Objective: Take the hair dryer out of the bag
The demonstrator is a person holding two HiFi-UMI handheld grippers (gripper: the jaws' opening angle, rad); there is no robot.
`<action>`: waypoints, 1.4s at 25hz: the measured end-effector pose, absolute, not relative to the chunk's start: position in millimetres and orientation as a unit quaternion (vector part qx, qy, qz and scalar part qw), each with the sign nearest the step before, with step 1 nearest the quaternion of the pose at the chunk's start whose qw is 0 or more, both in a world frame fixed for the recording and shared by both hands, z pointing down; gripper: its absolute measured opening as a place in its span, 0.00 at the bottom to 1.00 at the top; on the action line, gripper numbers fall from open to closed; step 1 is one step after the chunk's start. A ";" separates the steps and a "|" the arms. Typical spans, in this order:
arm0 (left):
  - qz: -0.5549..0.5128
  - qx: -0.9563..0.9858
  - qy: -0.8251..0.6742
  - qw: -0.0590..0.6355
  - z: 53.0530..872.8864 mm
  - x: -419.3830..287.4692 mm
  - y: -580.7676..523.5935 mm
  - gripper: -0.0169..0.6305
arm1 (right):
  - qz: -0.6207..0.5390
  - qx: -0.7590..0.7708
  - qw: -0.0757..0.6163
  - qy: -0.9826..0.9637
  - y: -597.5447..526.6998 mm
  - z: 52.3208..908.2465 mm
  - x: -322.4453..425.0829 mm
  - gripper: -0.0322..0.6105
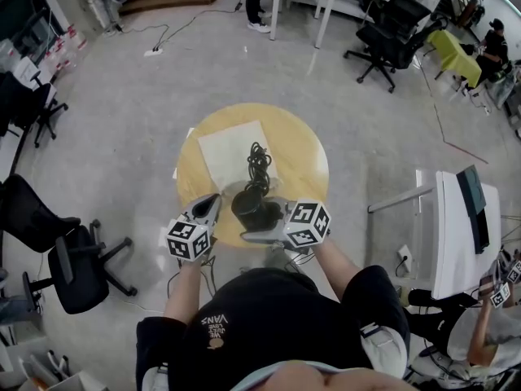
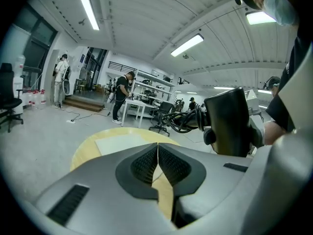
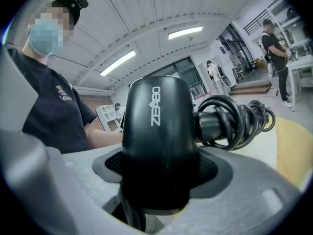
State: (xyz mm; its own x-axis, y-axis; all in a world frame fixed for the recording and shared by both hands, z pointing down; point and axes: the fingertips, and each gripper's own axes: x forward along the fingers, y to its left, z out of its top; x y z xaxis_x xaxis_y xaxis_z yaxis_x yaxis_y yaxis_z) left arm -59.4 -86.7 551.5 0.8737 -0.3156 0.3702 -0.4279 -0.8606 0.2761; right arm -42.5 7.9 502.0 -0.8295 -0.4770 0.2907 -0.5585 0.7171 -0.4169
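The black hair dryer point(image 1: 254, 208) is held over the near edge of the round wooden table point(image 1: 305, 155), its coiled black cord point(image 1: 259, 161) trailing over the flat white bag point(image 1: 230, 155). My right gripper point(image 1: 256, 234) is shut on the dryer's body point(image 3: 159, 141), and the cord bundle point(image 3: 234, 115) sticks out to the right. My left gripper point(image 1: 212, 205) hangs just left of the dryer without touching it. In the left gripper view my left gripper point(image 2: 158, 153) is shut with nothing between its pads. The dryer point(image 2: 230, 122) shows to its right, and the bag point(image 2: 122, 142) lies beyond.
A black office chair point(image 1: 69, 271) stands on the floor to my left. A white desk with a monitor point(image 1: 460, 226) is on the right, and a person sits beyond it at the lower right. Further desks, chairs and people fill the far side of the room.
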 end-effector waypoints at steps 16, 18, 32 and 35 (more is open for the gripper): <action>0.125 0.960 -0.196 0.154 512.4 -81.8 -68.0 0.05 | 0.256 0.281 0.025 -0.925 11.0 485.0 -52.2 0.60; 0.121 0.961 -0.195 0.154 509.8 -84.9 -65.4 0.05 | 0.258 0.281 0.018 -0.924 11.8 483.1 -55.2 0.60; 0.108 0.962 -0.199 0.151 495.5 -102.6 -36.9 0.05 | 0.258 0.285 -0.005 -0.923 23.6 474.1 -60.1 0.60; 0.107 0.962 -0.201 0.151 494.2 -105.1 -32.4 0.04 | 0.257 0.287 -0.005 -0.923 25.7 475.0 -62.4 0.60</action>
State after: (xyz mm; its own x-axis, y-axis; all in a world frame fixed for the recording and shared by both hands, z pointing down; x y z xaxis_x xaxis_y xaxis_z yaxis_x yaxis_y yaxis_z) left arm -105.1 -32.4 494.2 0.8963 -0.3544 0.2664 -0.4189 -0.8739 0.2468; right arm -62.4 25.7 475.0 -0.8355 -0.5317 0.1384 -0.5266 0.7031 -0.4778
